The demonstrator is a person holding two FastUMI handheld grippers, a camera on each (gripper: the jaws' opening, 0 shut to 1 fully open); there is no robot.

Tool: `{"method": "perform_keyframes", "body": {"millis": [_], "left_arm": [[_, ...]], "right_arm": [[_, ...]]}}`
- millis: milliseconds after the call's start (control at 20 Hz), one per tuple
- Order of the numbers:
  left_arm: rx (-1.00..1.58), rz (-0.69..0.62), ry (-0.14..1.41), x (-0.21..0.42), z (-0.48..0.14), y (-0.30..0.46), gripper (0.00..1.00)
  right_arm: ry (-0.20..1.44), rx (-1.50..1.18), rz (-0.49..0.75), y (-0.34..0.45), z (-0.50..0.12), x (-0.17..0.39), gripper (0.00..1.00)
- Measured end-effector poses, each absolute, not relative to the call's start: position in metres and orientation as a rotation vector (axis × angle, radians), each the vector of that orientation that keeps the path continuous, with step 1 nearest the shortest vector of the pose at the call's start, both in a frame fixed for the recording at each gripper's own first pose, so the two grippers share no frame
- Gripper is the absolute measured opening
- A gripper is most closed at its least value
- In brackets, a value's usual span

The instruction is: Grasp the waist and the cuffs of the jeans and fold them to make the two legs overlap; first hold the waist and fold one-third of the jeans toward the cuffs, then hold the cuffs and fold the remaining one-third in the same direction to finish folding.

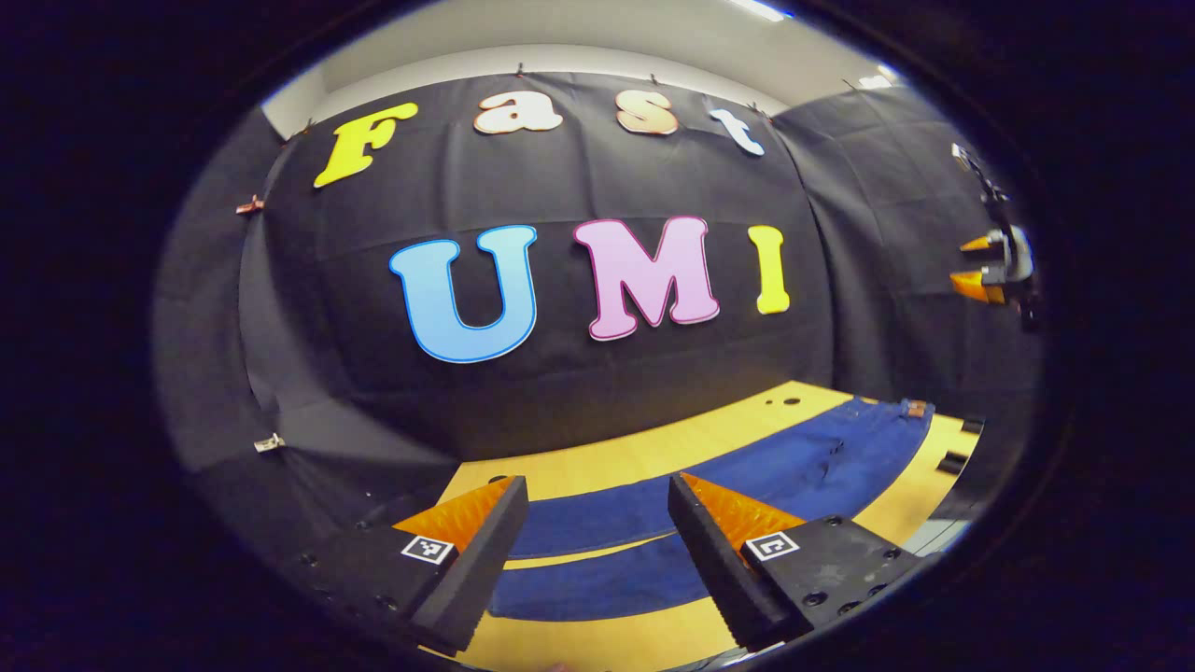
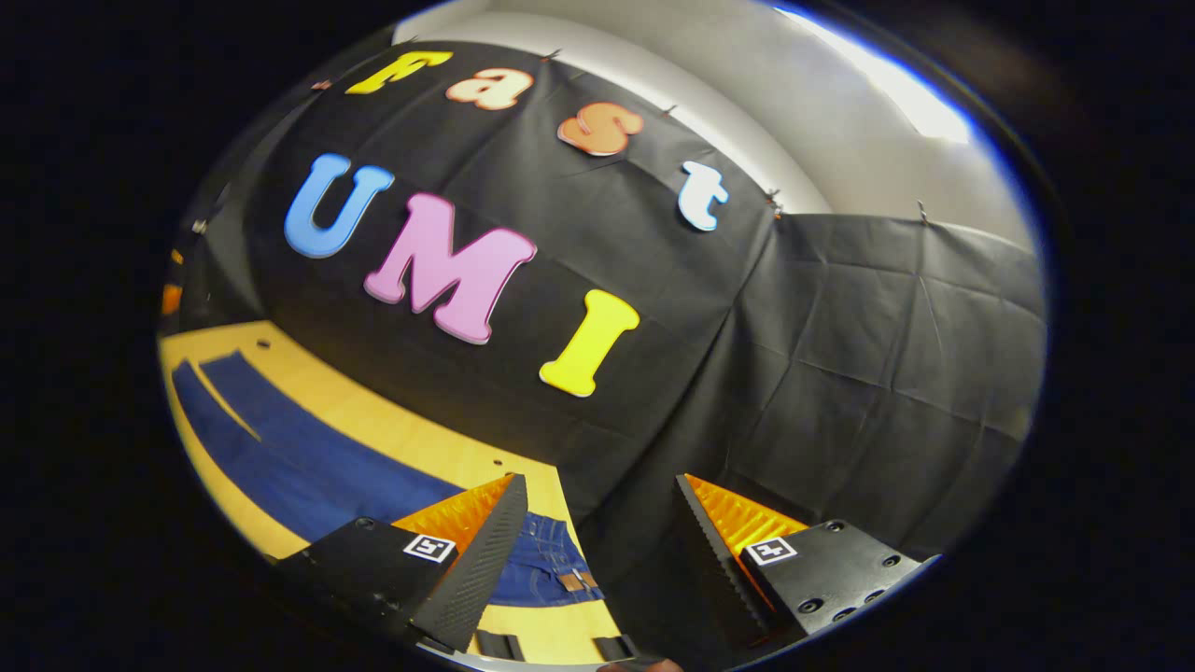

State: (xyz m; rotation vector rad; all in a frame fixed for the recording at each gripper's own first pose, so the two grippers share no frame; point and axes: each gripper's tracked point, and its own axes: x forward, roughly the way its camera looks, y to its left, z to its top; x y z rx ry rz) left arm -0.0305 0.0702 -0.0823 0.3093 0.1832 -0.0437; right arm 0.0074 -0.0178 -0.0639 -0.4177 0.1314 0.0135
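Dark blue jeans [image 1: 709, 485] lie flat and spread out on the wooden table [image 1: 635, 448], legs apart near me, waist [image 1: 910, 411] at the far right. In the right gripper view the jeans [image 2: 308, 457] run from the cuffs at far left to the waist [image 2: 551, 560] just below my fingers. My left gripper [image 1: 597, 485] hangs open above the leg ends, holding nothing. My right gripper [image 2: 597, 485] is open too, above the waist end near the table's edge. The right gripper [image 1: 990, 271] also shows high at the far right of the left gripper view.
The black cloth wall rises right behind the table's far edge. Small black clips [image 1: 962, 448] sit on the table edge by the waist, also seen as black clips [image 2: 551, 646] below the waist. Bare wood [image 2: 392, 429] lies between jeans and wall.
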Motion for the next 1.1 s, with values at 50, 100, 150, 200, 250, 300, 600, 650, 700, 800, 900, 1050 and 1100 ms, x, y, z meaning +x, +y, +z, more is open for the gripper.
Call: {"method": "perform_keyframes", "body": {"millis": [50, 100, 150, 200, 250, 300, 600, 650, 700, 800, 900, 1050, 1100], "left_arm": [[0.363, -0.047, 0.229, -0.03, -0.1, 0.08, 0.98], [0.397, -0.043, 0.277, -0.029, -0.123, 0.09, 0.98], [0.41, -0.055, 0.324, -0.029, -0.145, 0.093, 0.98], [0.425, -0.076, 0.369, -0.028, -0.167, 0.093, 0.98], [0.461, -0.096, 0.41, -0.028, -0.189, 0.094, 0.98], [0.533, -0.128, 0.471, -0.029, -0.212, 0.101, 0.98], [0.894, -0.408, 0.706, -0.027, -0.283, 0.127, 0.98], [0.954, -0.465, 0.715, -0.027, -0.288, 0.129, 0.98], [1.015, -0.528, 0.725, -0.028, -0.298, 0.133, 0.98], [1.119, -0.631, 0.762, -0.032, -0.313, 0.148, 0.98], [1.161, -0.71, 0.809, -0.03, -0.334, 0.154, 0.98], [1.204, -0.722, 0.818, -0.012, -0.356, 0.156, 0.98], [1.217, -0.721, 0.794, -0.003, -0.355, 0.154, 0.93]], "right_arm": [[0.141, -0.487, 0.018, -0.022, -0.077, 0.009, 0.96], [0.15, -0.565, 0.022, -0.024, -0.089, 0.012, 0.94], [0.175, -0.634, 0.035, -0.027, -0.107, 0.014, 0.96], [0.205, -0.689, 0.06, -0.025, -0.127, 0.014, 0.96], [0.241, -0.725, 0.091, -0.019, -0.147, 0.016, 0.96], [0.273, -0.743, 0.126, -0.014, -0.165, 0.018, 0.96], [0.398, -0.797, 0.276, 0.007, -0.235, 0.05, 0.96], [0.401, -0.819, 0.306, 0.008, -0.243, 0.056, 0.96], [0.403, -0.842, 0.339, 0.009, -0.252, 0.062, 0.96], [0.414, -0.888, 0.409, 0.012, -0.272, 0.074, 0.96], [0.434, -0.921, 0.485, 0.015, -0.295, 0.079, 0.96], [0.454, -0.904, 0.604, 0.026, -0.314, 0.074, 0.96], [0.459, -0.911, 0.627, 0.026, -0.316, 0.074, 0.96]]}}
